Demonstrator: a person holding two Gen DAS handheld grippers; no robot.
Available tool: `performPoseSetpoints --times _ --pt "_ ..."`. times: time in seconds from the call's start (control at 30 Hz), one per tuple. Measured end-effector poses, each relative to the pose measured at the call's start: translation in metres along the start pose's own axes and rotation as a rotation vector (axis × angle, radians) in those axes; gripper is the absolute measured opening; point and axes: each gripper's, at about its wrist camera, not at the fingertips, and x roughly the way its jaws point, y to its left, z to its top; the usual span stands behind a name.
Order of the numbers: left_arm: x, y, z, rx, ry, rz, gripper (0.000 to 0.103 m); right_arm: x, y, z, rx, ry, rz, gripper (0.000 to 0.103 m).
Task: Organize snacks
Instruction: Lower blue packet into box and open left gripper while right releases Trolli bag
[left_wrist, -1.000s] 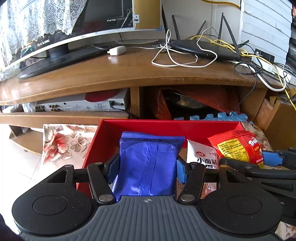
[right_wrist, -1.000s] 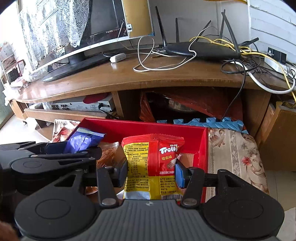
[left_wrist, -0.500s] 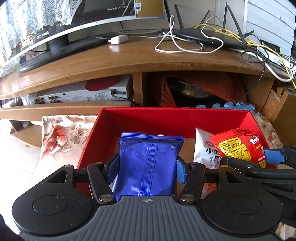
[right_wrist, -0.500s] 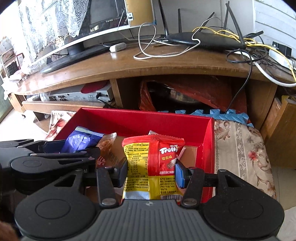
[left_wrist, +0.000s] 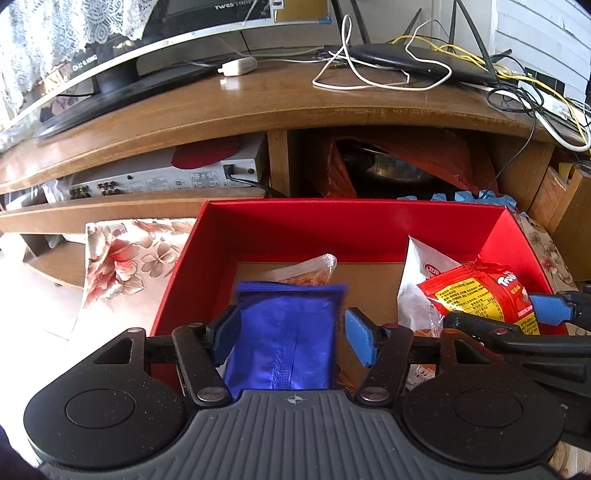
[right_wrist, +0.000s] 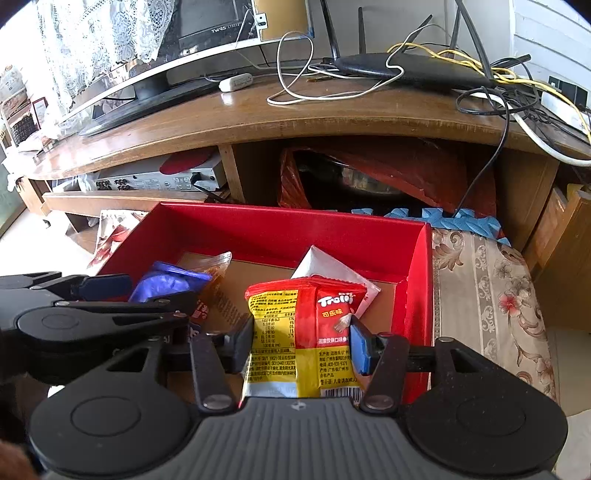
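Ahead of both tools, I am looking at the long wooden desk (left_wrist: 258, 107), which is carrying a monitor and a black router (left_wrist: 424, 64) tangled in cables. Just in front of the tools, the red box (left_wrist: 351, 225) is sitting on a flowered cloth (right_wrist: 491, 288), open at the top with a cardboard floor.

My left tool (left_wrist: 291, 328) is opening its jaws. The blue snack packet (left_wrist: 284, 332) is standing between them over the near left part of the box, blurred; the right pad is clear of it, and I cannot tell whether the left pad is touching.

My right tool (right_wrist: 301, 339) is also easing its jaws apart. The red and yellow Trolli packet (right_wrist: 303, 328) is upright between them, with both pads at its edges, above the near right part of the box.

Beyond that tool, a white packet (right_wrist: 325, 266) is leaning against the far wall. Beyond the left tool, a clear orange packet (left_wrist: 310, 269) is lying on the box floor.
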Motion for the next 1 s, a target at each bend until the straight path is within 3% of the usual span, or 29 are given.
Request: performPoseSetpoints --times 0.53,1.0 --pt "-0.016 0.005 0.002 -0.022 -0.035 -0.008 0.082 -0.022 0.002 0.001 -0.005 -0.038 -0.001 0.057" --pt "-0.05 0.014 -0.01 -0.045 -0.074 -0.017 0.083 -0.057 0.018 -0.013 -0.017 -0.058 0.015 0.057"
